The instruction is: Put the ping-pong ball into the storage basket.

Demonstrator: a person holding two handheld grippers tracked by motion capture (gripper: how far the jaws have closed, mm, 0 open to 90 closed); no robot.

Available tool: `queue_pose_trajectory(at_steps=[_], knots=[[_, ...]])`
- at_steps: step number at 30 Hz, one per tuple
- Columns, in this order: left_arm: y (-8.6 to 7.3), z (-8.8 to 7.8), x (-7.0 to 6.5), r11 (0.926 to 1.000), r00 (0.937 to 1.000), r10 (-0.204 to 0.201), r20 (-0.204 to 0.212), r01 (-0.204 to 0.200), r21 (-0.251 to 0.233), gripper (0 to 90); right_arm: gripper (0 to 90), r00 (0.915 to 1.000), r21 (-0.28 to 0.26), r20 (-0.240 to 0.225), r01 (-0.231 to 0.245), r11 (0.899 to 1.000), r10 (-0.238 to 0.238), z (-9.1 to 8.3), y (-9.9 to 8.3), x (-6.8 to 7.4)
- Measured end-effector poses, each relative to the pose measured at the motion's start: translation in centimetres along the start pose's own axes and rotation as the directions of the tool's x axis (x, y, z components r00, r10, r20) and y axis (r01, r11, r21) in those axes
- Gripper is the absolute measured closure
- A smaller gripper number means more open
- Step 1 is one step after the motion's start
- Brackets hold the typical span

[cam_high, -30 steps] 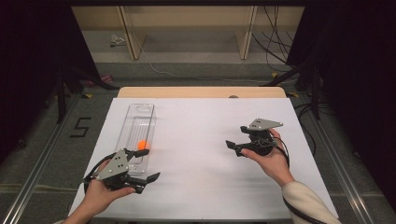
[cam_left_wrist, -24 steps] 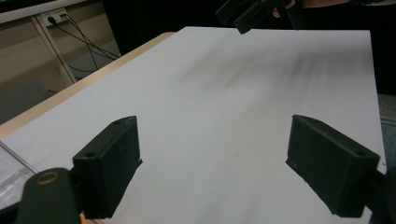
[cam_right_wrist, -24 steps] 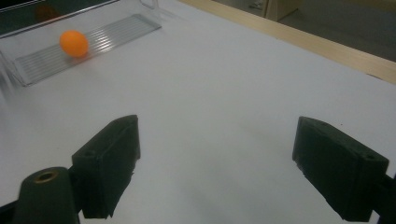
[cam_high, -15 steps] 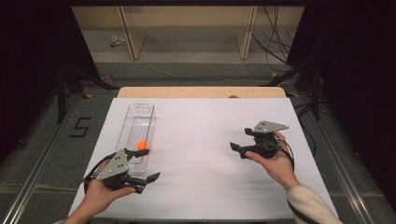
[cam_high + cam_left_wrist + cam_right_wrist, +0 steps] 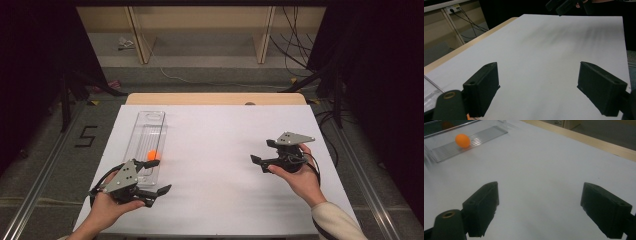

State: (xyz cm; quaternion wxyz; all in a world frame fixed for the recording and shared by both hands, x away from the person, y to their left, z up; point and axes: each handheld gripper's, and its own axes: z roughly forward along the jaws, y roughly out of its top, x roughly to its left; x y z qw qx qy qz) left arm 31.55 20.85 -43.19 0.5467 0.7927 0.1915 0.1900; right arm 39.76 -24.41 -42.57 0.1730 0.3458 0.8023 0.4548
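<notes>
Since a second ago the right gripper (image 5: 263, 163) has drawn back toward the right side of the table (image 5: 215, 130) and a little nearer the person, while the left gripper (image 5: 156, 177) has stayed where it was at the near left.

Nearest the person, the left hand (image 5: 107, 212) holds the left gripper low over the white tabletop, close to the near edge and pointing to the right. Its jaws stand wide apart with nothing between them. In the left gripper view, bare white surface stretches ahead between the jaws toward the right gripper (image 5: 560, 5), which is well apart from it.

Just beyond the left gripper lies a long clear plastic tray (image 5: 148, 131), running away from the person along the left side of the table. An orange ball (image 5: 152, 155) rests on the ribbed floor at the tray's near end, close to the left gripper.

On the right, the right hand (image 5: 300, 177) holds the right gripper near the right edge, pointing left. Its jaws are also wide apart and hold nothing. In the right gripper view, the ball (image 5: 462, 140) and tray (image 5: 479, 134) lie far ahead.

A wide stretch of bare white surface separates the two grippers. At the far edge, a strip of light wood (image 5: 215, 98) borders the white top.
</notes>
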Motion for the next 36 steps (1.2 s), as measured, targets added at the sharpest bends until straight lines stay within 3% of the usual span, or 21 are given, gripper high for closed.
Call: queue_pose_trajectory(at_steps=[36], knots=[[0.0,0.1,0.2,0.9999,1.0,-0.009,0.002,0.009,-0.005,16.8,16.1,0.9997,-0.006,-0.013,-0.019,1.0,0.019,-1.2,-1.1,0.1]])
